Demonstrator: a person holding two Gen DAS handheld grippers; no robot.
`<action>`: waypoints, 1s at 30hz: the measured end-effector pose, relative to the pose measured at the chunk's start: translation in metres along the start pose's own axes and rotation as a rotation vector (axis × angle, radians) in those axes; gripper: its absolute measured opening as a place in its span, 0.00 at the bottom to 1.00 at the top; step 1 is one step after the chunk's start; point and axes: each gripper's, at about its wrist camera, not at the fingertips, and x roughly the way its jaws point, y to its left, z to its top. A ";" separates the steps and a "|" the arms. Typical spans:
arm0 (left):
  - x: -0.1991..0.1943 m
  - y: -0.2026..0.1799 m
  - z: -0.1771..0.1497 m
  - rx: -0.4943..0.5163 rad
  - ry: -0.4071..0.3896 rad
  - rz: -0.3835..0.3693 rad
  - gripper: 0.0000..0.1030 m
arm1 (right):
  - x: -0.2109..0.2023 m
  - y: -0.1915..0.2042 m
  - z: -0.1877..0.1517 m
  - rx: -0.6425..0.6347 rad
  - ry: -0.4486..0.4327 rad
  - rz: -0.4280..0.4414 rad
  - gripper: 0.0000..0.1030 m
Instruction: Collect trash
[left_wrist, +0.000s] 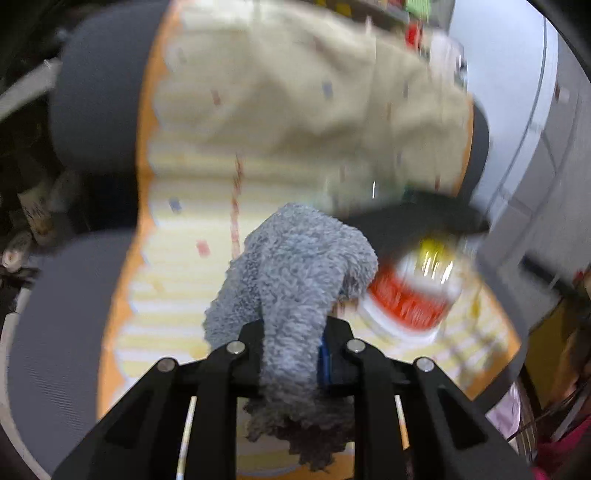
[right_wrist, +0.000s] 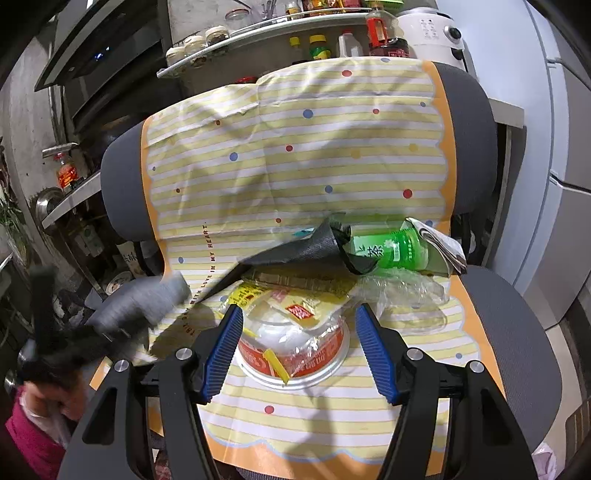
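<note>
Looking along my right gripper (right_wrist: 295, 347), I have the instant-noodle cup (right_wrist: 295, 350) lying dead ahead between the blue pads (right_wrist: 221, 350), which stand spread wider than the cup and touch nothing. Its round rim faces up, so I judge no long axis matters here; the right hand is plainly the nearer one. The cup is thin red-and-white plastic with a crinkled film lid and loose sachets on top (likely to buckle if squeezed hard). Behind it lie a green tea bottle (right_wrist: 391, 251), a dark grey sheet (right_wrist: 303, 247) and clear wrap (right_wrist: 406, 291), all on the striped, dotted cloth (right_wrist: 295, 166) draped over the grey chair (right_wrist: 517, 325). My left gripper (left_wrist: 291, 354) is clamped on a fluffy grey rag (left_wrist: 295, 277), off to the cup's left.
</note>
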 end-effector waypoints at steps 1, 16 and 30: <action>-0.008 -0.001 0.007 0.002 -0.028 0.009 0.16 | 0.002 0.001 0.001 0.002 -0.002 0.001 0.67; 0.015 0.000 0.026 -0.026 -0.014 0.028 0.17 | 0.074 0.011 0.019 0.184 0.099 0.099 0.73; 0.038 0.012 0.028 -0.043 0.006 0.028 0.18 | 0.121 0.021 0.046 0.270 0.054 -0.018 0.41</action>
